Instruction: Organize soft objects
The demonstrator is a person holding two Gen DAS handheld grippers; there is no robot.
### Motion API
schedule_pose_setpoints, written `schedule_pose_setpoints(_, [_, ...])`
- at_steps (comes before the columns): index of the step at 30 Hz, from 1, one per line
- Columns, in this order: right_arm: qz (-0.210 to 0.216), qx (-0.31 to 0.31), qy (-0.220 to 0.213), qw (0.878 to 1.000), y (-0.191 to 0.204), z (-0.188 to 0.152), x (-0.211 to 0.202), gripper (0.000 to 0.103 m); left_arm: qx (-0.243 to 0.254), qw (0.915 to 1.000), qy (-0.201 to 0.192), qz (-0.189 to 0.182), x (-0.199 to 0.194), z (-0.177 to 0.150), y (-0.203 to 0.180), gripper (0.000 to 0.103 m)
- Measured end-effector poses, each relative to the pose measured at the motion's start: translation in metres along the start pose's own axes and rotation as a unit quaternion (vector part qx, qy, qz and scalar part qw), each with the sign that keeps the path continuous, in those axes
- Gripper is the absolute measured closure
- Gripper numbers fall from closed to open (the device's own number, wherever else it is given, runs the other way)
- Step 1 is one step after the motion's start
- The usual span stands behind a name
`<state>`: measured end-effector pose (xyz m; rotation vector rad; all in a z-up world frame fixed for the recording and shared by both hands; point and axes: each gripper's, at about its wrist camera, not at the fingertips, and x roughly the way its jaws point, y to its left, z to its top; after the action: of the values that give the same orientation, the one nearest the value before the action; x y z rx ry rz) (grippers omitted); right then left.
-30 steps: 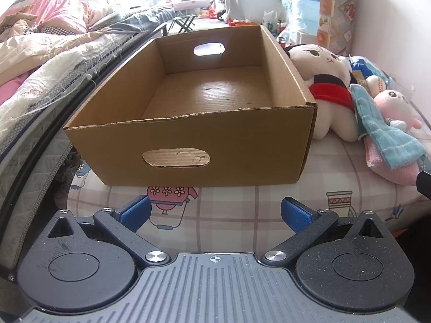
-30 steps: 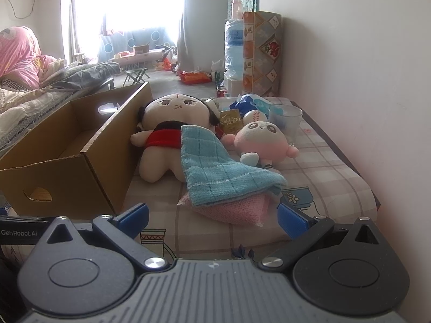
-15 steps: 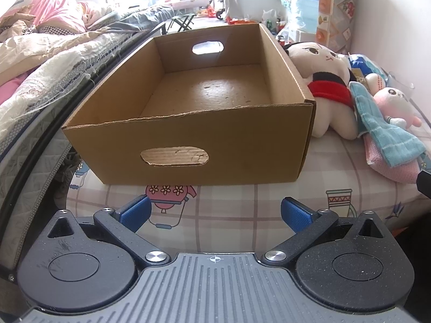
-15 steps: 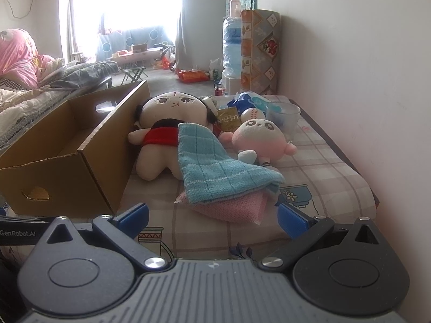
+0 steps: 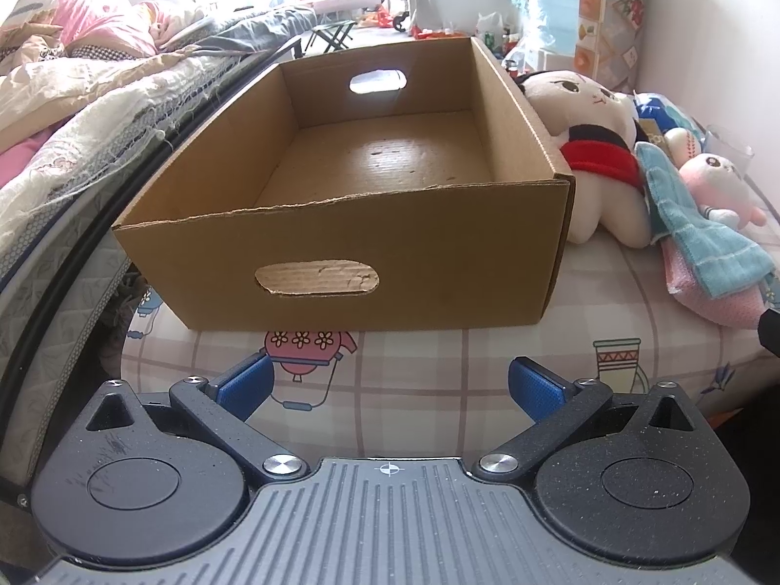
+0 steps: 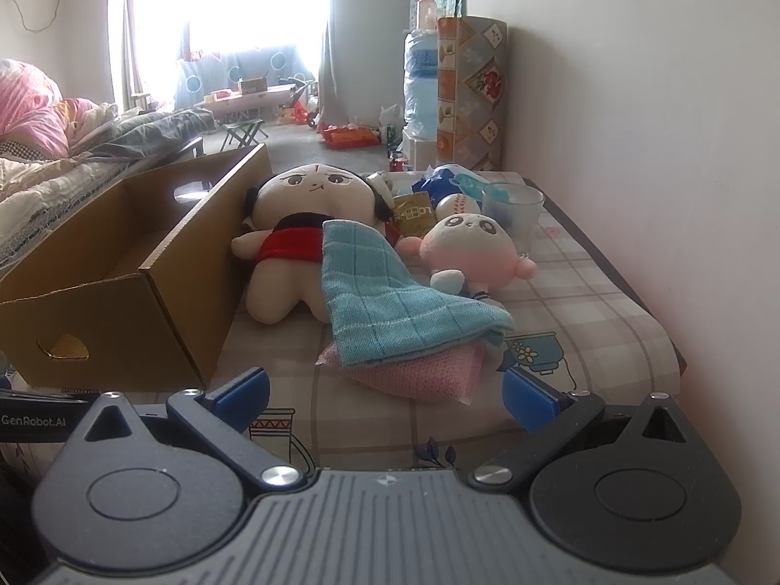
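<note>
An empty brown cardboard box (image 5: 370, 214) (image 6: 122, 287) sits on the checked bedsheet. Right of it lies a cream doll with a red band (image 5: 585, 146) (image 6: 302, 224). A blue checked towel (image 6: 390, 307) (image 5: 702, 224) drapes over the doll's side, and a pink cloth (image 6: 424, 375) (image 5: 716, 302) lies under the towel. A small pink plush (image 6: 468, 253) (image 5: 711, 185) rests beyond the towel. My left gripper (image 5: 387, 387) is open, just short of the box's near wall. My right gripper (image 6: 385, 397) is open, close in front of the pink cloth.
Behind the plush stand a clear plastic cup (image 6: 512, 214), a baseball (image 6: 456, 204), a snack packet (image 6: 414, 214) and a blue bag (image 6: 448, 180). The wall (image 6: 658, 146) runs along the right. A bed with quilts (image 5: 73, 112) lies left of the box.
Both grippers have edged slightly forward and a little lower toward the box and the cloths. Both stay open; no object has moved.
</note>
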<state>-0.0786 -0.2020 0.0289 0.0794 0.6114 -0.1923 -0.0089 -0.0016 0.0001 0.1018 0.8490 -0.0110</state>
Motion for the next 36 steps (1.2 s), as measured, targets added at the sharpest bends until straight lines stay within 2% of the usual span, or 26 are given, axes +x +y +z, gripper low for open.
schedule_pose_setpoints(9, [-0.001, 0.002, -0.007, 1.0, -0.001, 0.002, -0.002, 0.0, -0.004, 1.0, 0.001, 0.005, -0.003, 0.003, 0.004, 0.0])
schedule_pose_setpoints(22, [0.007, -0.007, -0.072, 0.997, -0.001, 0.034, -0.016, 0.0, 0.005, 0.9994, -0.034, -0.003, -0.021, 0.027, 0.009, 0.0])
schedule_pose_setpoints(29, [0.064, -0.019, -0.124, 0.99, -0.008, 0.045, -0.01, 0.0, 0.046, 0.9912, -0.103, -0.069, -0.038, 0.037, 0.006, 0.0])
schedule_pose_setpoints(33, [0.079, -0.017, -0.151, 0.985, -0.02, 0.041, -0.002, 0.0, 0.075, 0.982, -0.12, -0.124, -0.035, 0.046, -0.007, 0.0])
schedule_pose_setpoints(36, [0.07, -0.001, -0.157, 0.985, -0.038, 0.04, 0.004, 0.0, 0.092, 0.9768, -0.112, -0.158, -0.027, 0.054, -0.022, 0.0])
